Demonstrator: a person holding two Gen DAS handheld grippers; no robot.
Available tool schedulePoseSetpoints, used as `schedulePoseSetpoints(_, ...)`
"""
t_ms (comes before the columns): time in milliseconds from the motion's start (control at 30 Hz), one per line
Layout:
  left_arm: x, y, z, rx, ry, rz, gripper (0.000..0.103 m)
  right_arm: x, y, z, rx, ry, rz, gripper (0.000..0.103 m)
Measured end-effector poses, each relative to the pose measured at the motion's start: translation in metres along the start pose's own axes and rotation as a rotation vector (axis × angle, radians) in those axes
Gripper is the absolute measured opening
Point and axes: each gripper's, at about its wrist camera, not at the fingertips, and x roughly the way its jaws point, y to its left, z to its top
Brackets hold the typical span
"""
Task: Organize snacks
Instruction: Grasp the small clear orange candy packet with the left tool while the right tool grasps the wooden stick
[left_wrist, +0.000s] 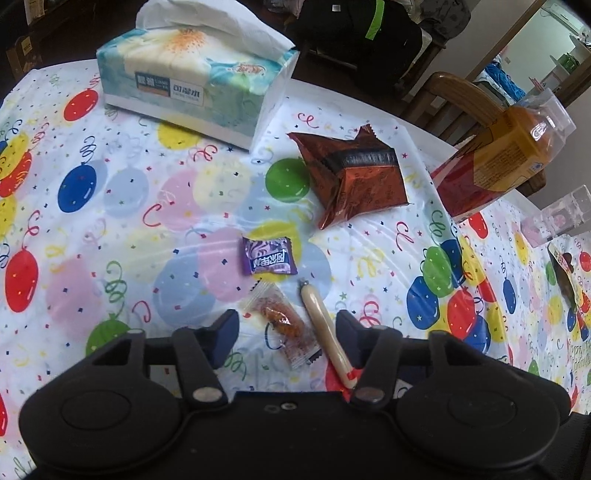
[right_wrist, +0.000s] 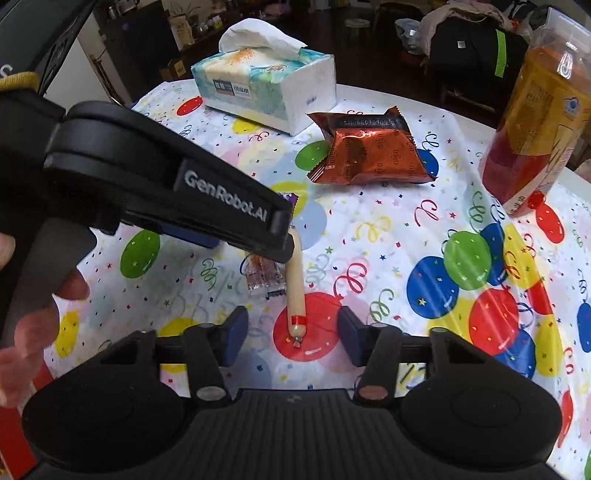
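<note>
On the worktop (left_wrist: 110, 206), under a balloon-print cloth, a sausage stick (left_wrist: 327, 330) is lying flat, its long axis running near-to-far. Its red-taped end is pointing toward the cameras, its clipped end toward the purple candy (left_wrist: 269, 256). A clear packet (left_wrist: 282, 325) is lying just beside it, roughly parallel. The left tongs (left_wrist: 288, 334) are hovering released, straddling both. The right tongs (right_wrist: 292, 334) are also gaping, flanking the stick's taped end. An Oreo pack (right_wrist: 369, 153) and tissue box (right_wrist: 266, 85) are sitting farther back.
</note>
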Motion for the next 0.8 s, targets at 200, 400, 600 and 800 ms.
schedulePoseSetpoints(200,0.008,-0.001,0.000,-0.006,0.006,-0.008,0.028,0.007,0.001,0.004,-0.003,-0.008,0.003,0.031)
schedulePoseSetpoints(400,0.011,0.000,0.000,-0.003,0.004,-0.016,0.017,0.014,0.007,0.007,-0.011,-0.003,-0.018,0.018)
schedulePoseSetpoints(600,0.011,-0.003,-0.001,0.028,0.003,-0.017,0.014,0.014,0.006,0.006,0.005,0.003,-0.033,0.011)
schedulePoseSetpoints(800,0.003,0.004,-0.005,0.026,0.010,-0.037,0.009,0.005,0.001,0.001,0.055,-0.005,-0.034,0.010)
